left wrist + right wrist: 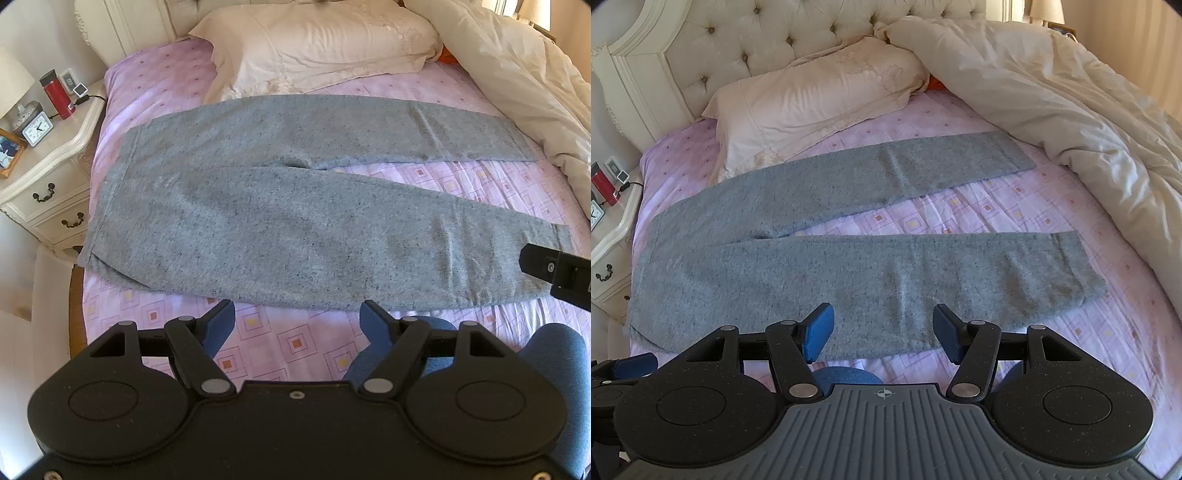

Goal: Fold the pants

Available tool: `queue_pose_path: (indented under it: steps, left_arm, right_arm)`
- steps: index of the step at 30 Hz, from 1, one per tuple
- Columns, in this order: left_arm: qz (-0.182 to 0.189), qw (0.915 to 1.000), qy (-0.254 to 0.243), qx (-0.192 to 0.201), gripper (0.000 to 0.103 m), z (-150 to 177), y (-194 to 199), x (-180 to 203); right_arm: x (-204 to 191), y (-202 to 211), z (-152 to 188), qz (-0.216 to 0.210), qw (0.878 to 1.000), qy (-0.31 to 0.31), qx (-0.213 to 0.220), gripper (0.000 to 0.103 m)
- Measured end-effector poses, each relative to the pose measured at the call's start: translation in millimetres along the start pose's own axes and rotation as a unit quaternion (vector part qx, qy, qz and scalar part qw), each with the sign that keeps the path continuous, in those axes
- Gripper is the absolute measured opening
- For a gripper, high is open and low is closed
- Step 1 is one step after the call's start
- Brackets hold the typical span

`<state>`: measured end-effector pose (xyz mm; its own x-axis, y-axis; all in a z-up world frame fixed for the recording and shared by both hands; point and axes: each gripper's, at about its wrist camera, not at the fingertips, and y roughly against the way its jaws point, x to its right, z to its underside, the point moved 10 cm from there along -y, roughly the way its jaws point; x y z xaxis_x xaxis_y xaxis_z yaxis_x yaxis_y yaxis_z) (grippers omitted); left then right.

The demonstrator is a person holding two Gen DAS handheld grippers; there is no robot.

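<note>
A bed [461, 192] with a pink, square-patterned sheet fills both views, backed by a tufted cream headboard [738, 40]. A cream duvet [1071, 103] is bunched along its right side, and a pale pillow [325, 44] lies near the head.

The grey pants [280, 229] lie flat and unfolded across the sheet, waistband toward the bed's left edge by the nightstand and both legs running to the right. The legs part from the crotch into a narrow V, the far leg reaching toward the duvet and the near leg lying closest to the cameras.

The left claw [297, 325] hovers over bare sheet just short of the near leg's lower edge, its blue-padded fingers spread wide and holding nothing. The pants lie directly ahead of it, not touched. The right claw [882, 328] is likewise released, fingers wide apart, poised above the near leg so that the grey cloth shows between and beyond its pads; whether the pads touch the cloth cannot be told. In the left wrist view its black tip enters from the right edge near the near leg's cuff.

A white nightstand [48, 162] stands left of the bed, carrying a small white clock [36, 129] and a red bottle [56, 95].
</note>
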<state>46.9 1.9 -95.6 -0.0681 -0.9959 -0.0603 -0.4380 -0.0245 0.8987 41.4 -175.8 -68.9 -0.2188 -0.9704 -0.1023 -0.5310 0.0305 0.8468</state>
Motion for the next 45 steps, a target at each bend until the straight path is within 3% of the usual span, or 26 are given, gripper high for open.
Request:
queue_pose_path:
  steps: [16,24,27,30,45]
  left_arm:
    - [-0.002,1.0000,-0.008,0.002,0.076,-1,2,4]
    - [-0.008,0.9996,-0.022,0.017,0.076,-8,7,15]
    - [-0.014,0.9993,-0.028,0.023,0.076,-11,9,21]
    - [-0.018,0.9993,-0.025,0.024,0.076,-12,10,26]
    - [-0.067,0.9976,0.001,0.019,0.075,-22,-6,25]
  right_arm:
    - [13,2,1,-0.008,1.000,-0.013,0.007,0.058]
    - [40,2,-1,-0.014,0.999,-0.030,0.023,0.057]
    - [56,-3,0,-0.016,0.999,-0.040,0.028,0.052]
    - [72,-11,1,-0.027,0.998,-0.056,0.023,0.047]
    - [113,-67,24,-0.029,0.993,-0.108,-0.037,0.044]
